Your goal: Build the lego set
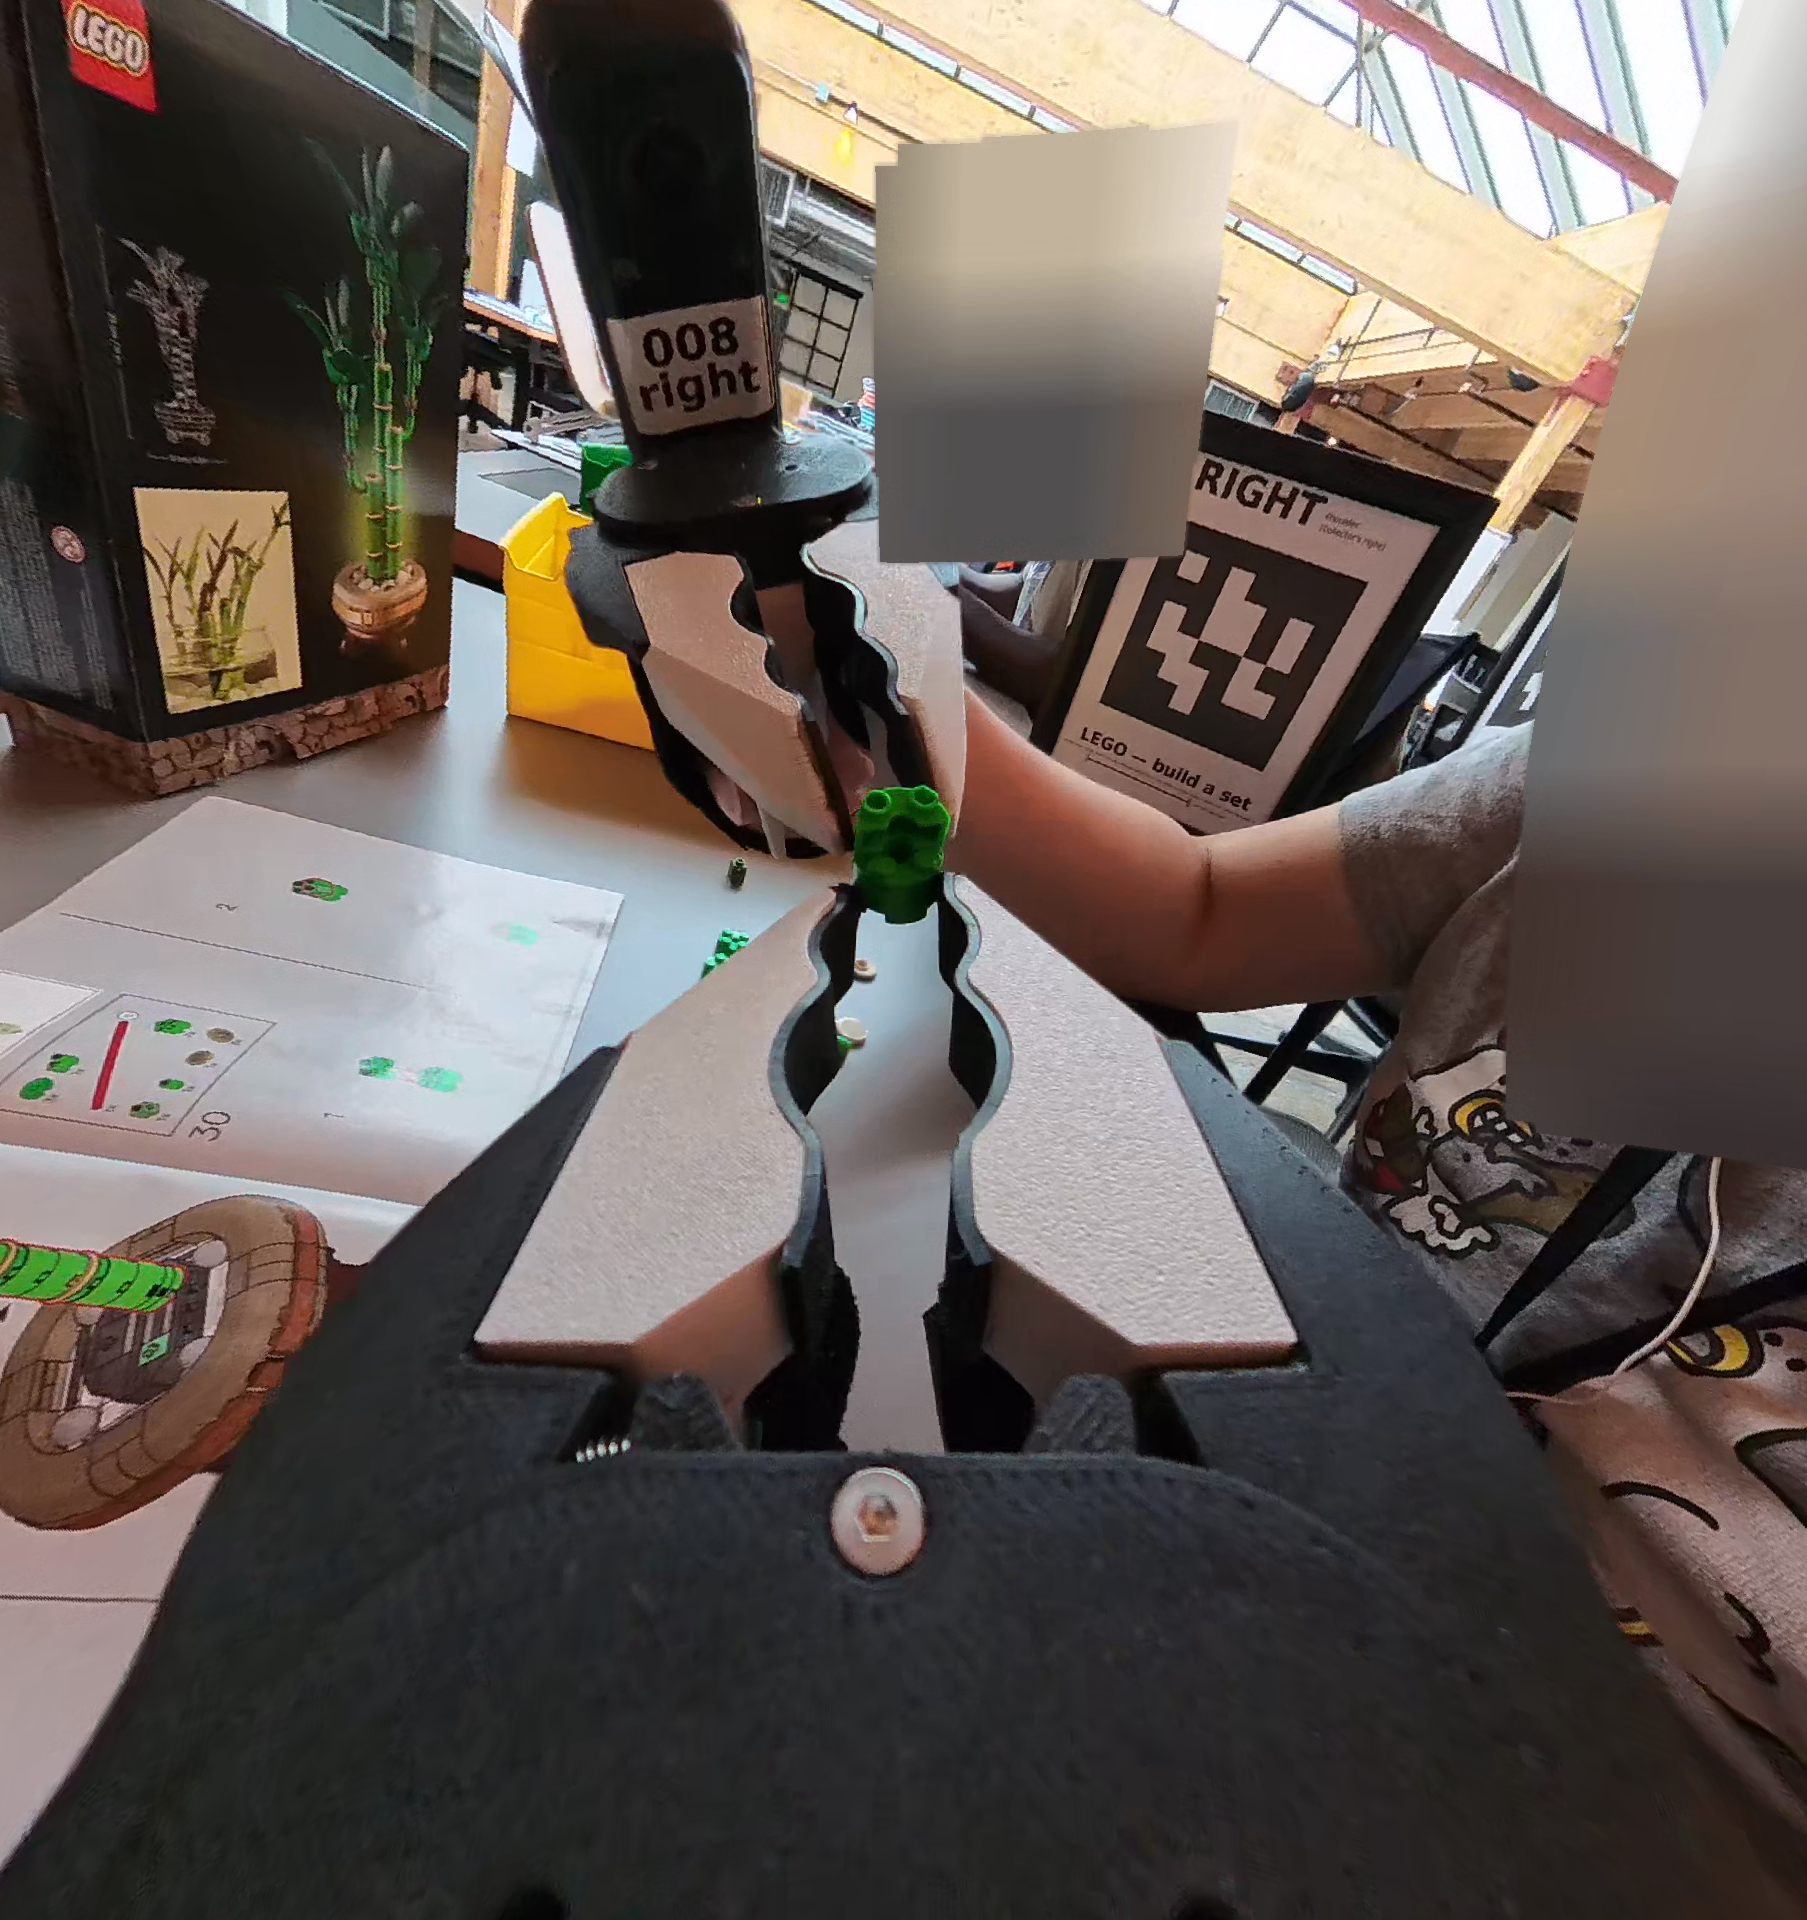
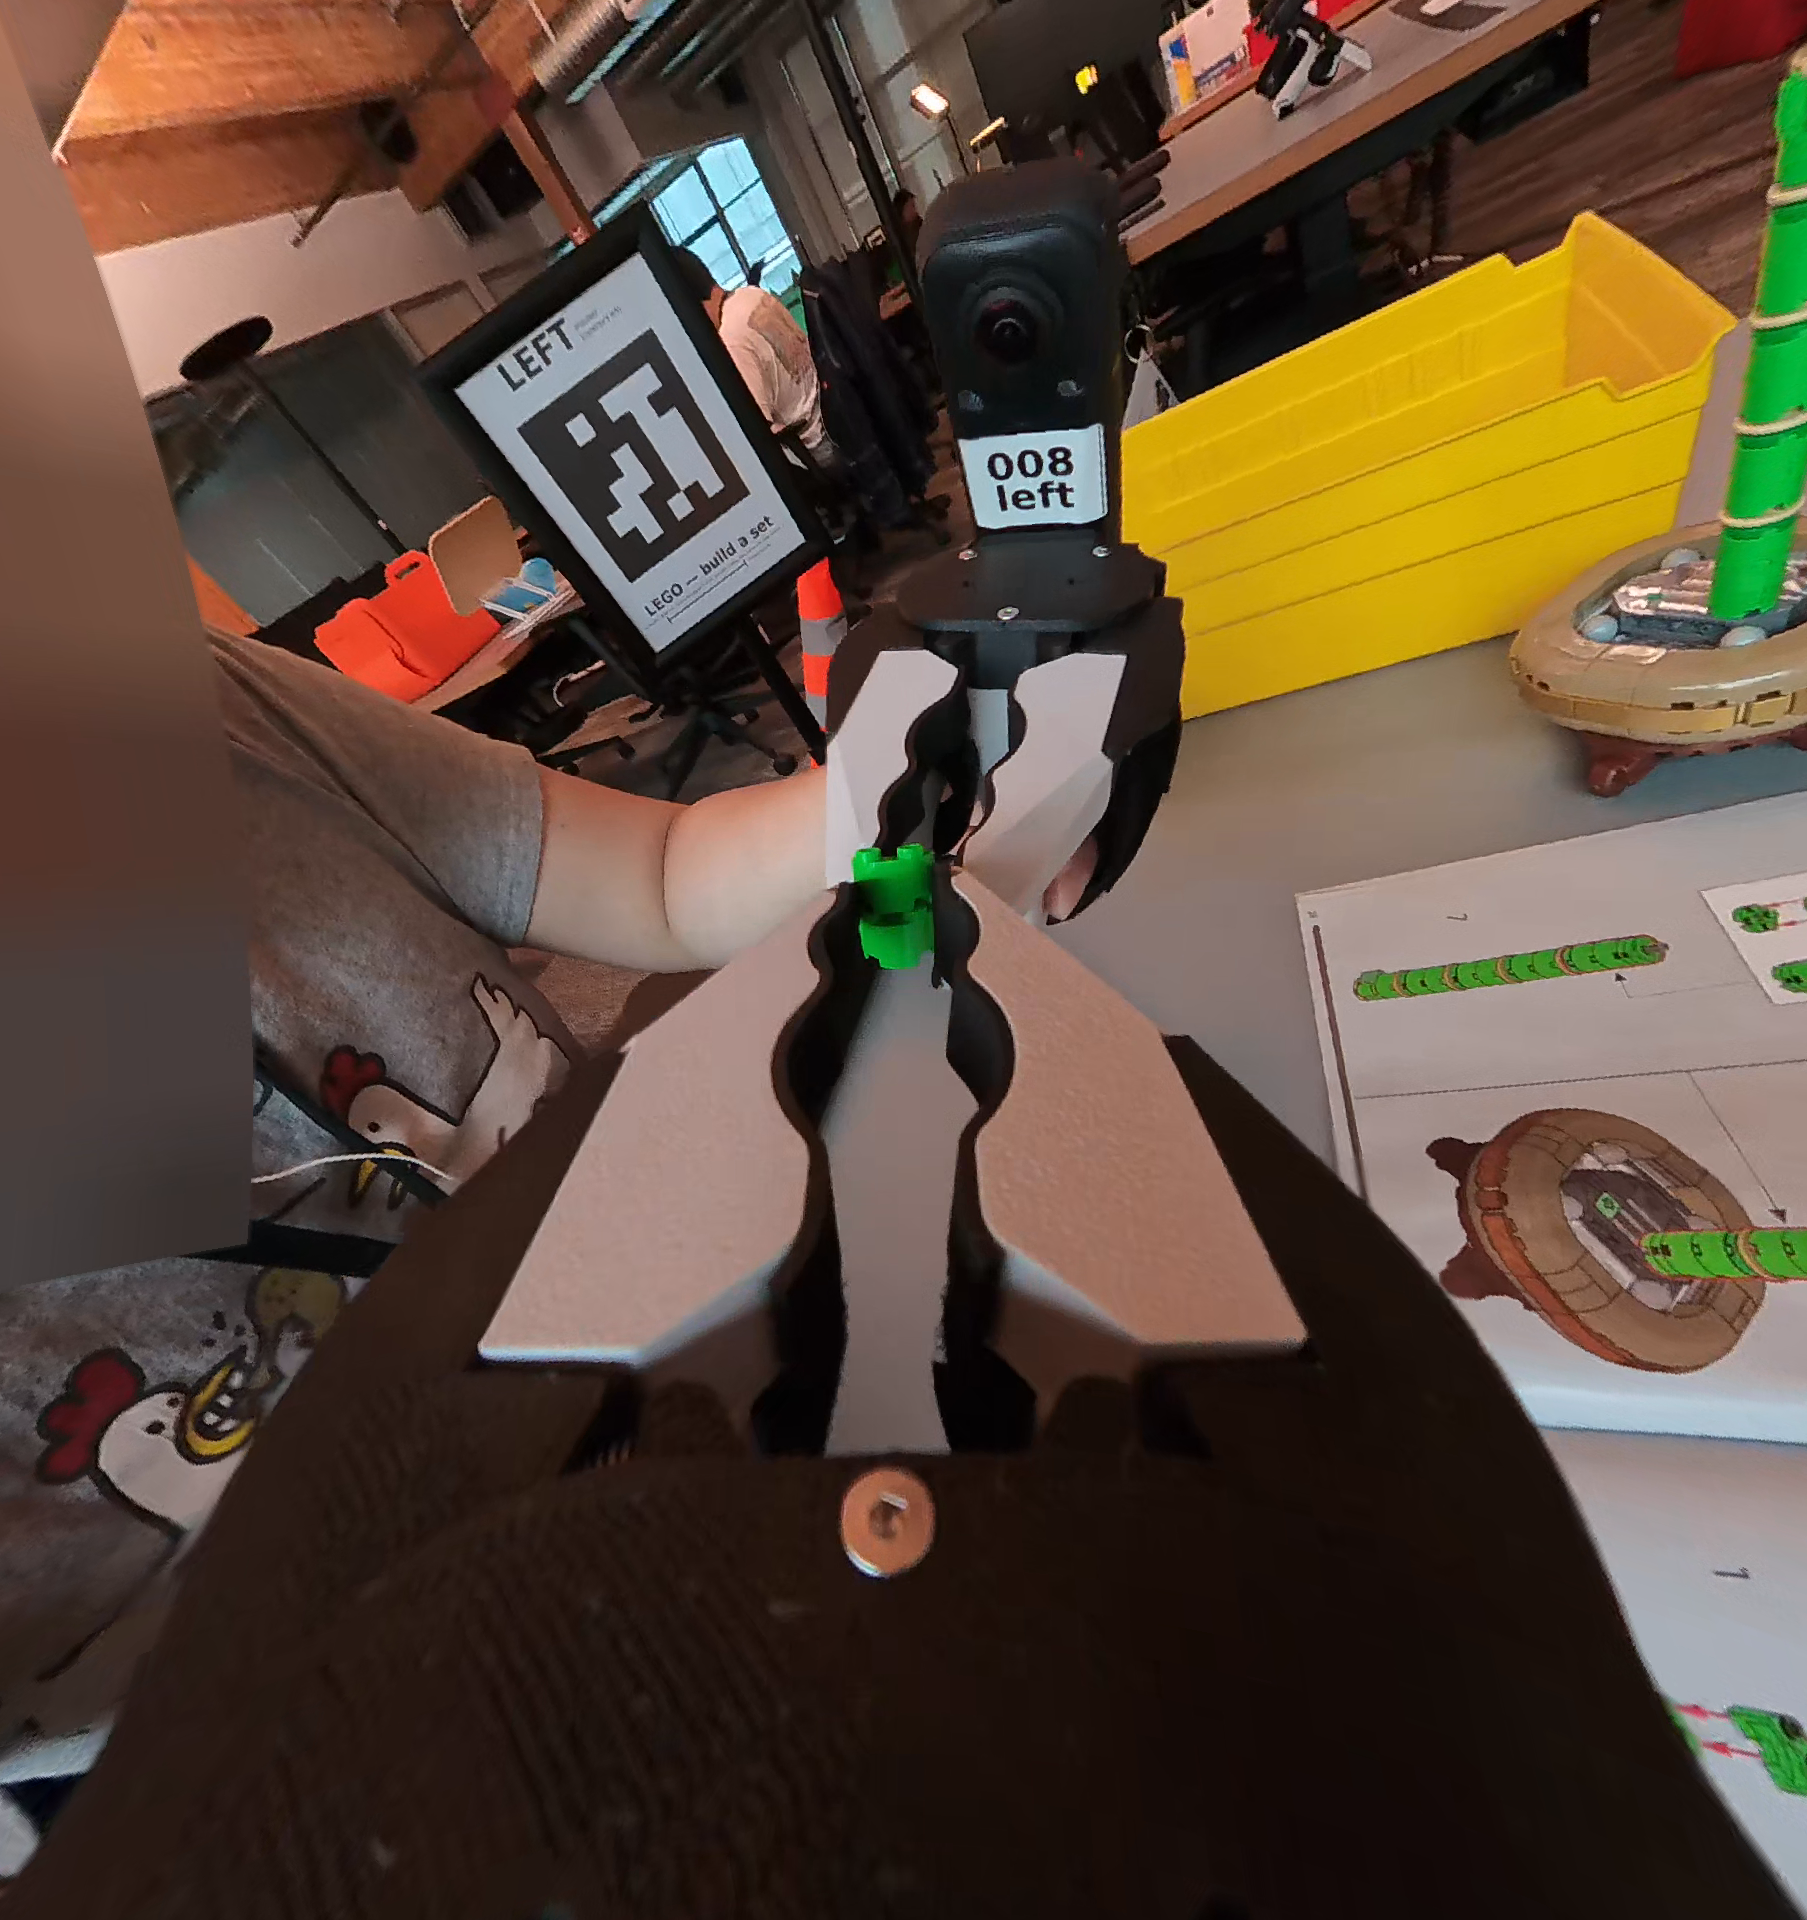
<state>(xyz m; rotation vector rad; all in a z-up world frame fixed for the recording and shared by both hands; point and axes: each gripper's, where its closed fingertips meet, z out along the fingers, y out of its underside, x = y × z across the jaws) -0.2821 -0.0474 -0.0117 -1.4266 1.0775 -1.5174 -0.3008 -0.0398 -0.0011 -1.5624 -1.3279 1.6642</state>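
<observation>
Two grippers are meeting over the table [image 1: 525, 769], tip to tip.
The left gripper [image 1: 894, 899] is clamping one green brick [image 1: 897, 857]; the right gripper [image 2: 891, 920] is clamping another green piece [image 2: 891, 906].

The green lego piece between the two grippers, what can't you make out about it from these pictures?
- Green piece, left wrist view: its lower end is hidden between the left gripper fingertips.
- Right wrist view: which gripper actually clamps it; the right gripper tips cover its sides.
- Small parts on the table: too small to identify.
</observation>
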